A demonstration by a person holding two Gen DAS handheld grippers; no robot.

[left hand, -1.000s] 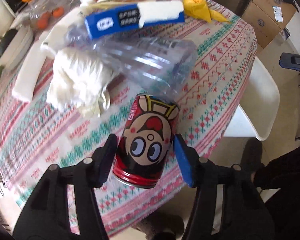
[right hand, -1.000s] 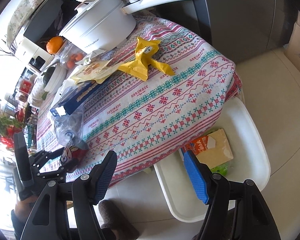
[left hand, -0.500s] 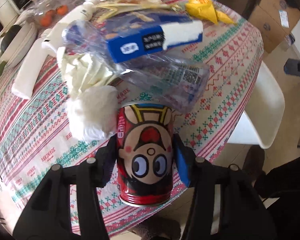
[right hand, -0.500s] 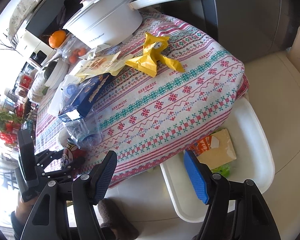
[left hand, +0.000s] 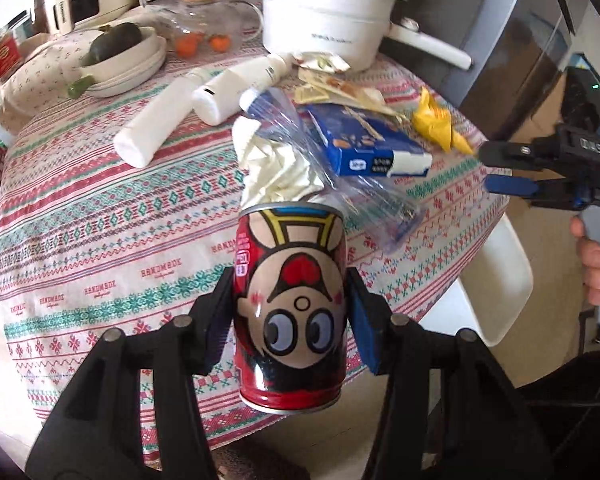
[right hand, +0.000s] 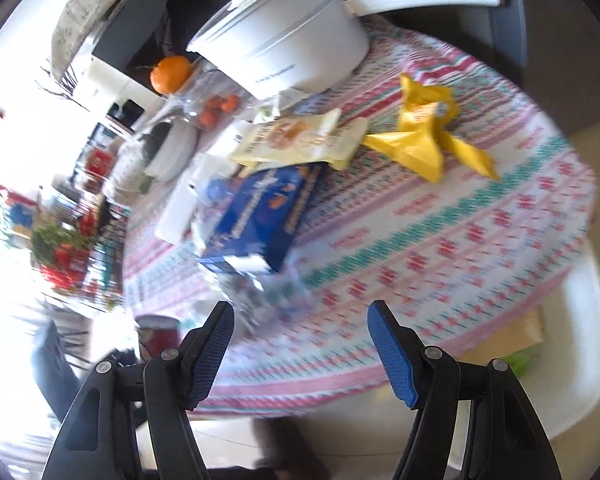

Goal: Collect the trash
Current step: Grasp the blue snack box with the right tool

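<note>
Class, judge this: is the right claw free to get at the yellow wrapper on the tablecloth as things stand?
Probably yes. The right claw is open and empty, and the yellow wrapper lies uncovered on bare tablecloth, with nothing between them. The left claw holds the red can elsewhere.

Right wrist view motion-blurred, red can smeared at lower left, clear plastic bottle indistinct, packet on chair partly hidden by tablecloth.

1. The left claw, whose pads stood apart from the red can a second ago, now clamps it and has lifted it off the tabletop.
2. The right claw has swung from the white chair toward the clear plastic bottle, empty and wide apart.
3. It now appears in the left wrist view.
</note>
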